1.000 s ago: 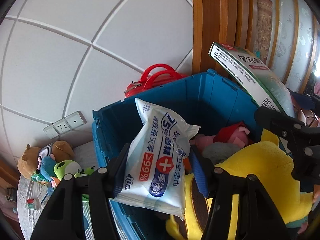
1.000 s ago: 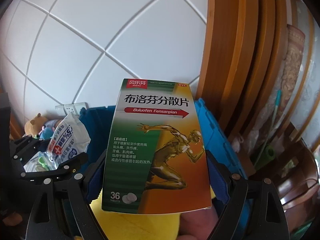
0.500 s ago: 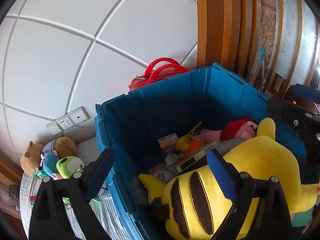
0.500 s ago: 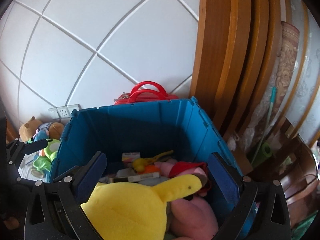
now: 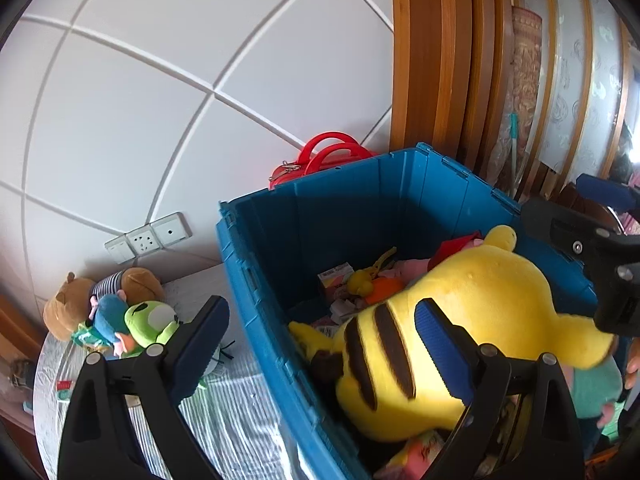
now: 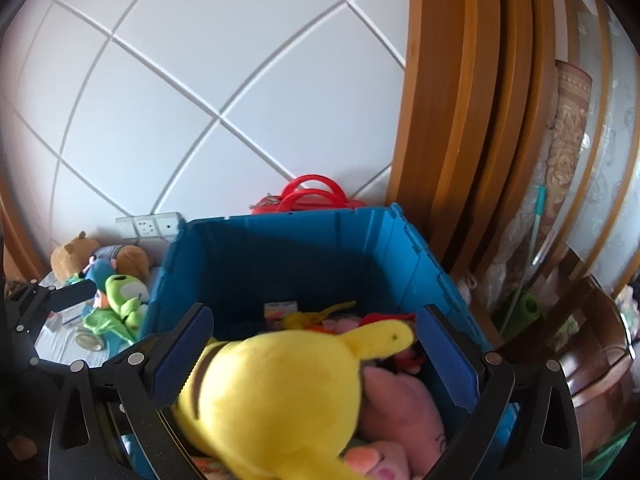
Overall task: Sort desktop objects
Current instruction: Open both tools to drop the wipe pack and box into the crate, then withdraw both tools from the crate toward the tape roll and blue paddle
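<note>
Our left gripper (image 5: pixel 320 344) and right gripper (image 6: pixel 316 356) both hang over the blue bin (image 5: pixel 340 216) with jaws spread wide and nothing between the pads, so we judge ourselves between drops, with both tools released. The bin already holds the yellow plush (image 5: pixel 460 320), a pink plush (image 6: pixel 404 412) and small packets at the back, while the plush toys (image 5: pixel 120 316) left to sort lie on the striped cloth (image 5: pixel 224 420) just beside the bin's left wall. Next we probably swing one gripper out over that cluster, centre the open jaws on a single toy and close softly enough not to drag its neighbours
</note>
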A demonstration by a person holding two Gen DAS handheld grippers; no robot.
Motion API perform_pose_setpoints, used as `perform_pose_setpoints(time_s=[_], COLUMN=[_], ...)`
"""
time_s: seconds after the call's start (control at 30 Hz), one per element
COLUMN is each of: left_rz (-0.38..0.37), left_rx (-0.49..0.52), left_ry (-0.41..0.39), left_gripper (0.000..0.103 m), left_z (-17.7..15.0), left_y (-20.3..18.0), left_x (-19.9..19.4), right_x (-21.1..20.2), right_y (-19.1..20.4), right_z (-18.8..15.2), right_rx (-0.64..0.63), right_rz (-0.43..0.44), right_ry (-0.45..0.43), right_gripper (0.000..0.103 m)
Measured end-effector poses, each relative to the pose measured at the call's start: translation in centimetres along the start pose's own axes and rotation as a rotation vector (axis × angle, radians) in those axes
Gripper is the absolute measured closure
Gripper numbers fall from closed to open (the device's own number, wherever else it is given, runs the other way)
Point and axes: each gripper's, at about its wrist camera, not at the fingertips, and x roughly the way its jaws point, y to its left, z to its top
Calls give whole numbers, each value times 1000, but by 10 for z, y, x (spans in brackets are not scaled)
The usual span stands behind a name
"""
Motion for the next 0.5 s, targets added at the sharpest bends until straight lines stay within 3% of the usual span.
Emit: perform_pose_setpoints(time_s=[0.5], left_rz=[-1], left_rx=[-57], left_ry=[-32], left_gripper=[8], left_z=[-91], left_y=[69], left_x=[-75], right_x=[-69], right_y=[87], right_z=[-64], right_rx=[-2], right_rz=[36], right_ry=[-16], right_gripper=[0])
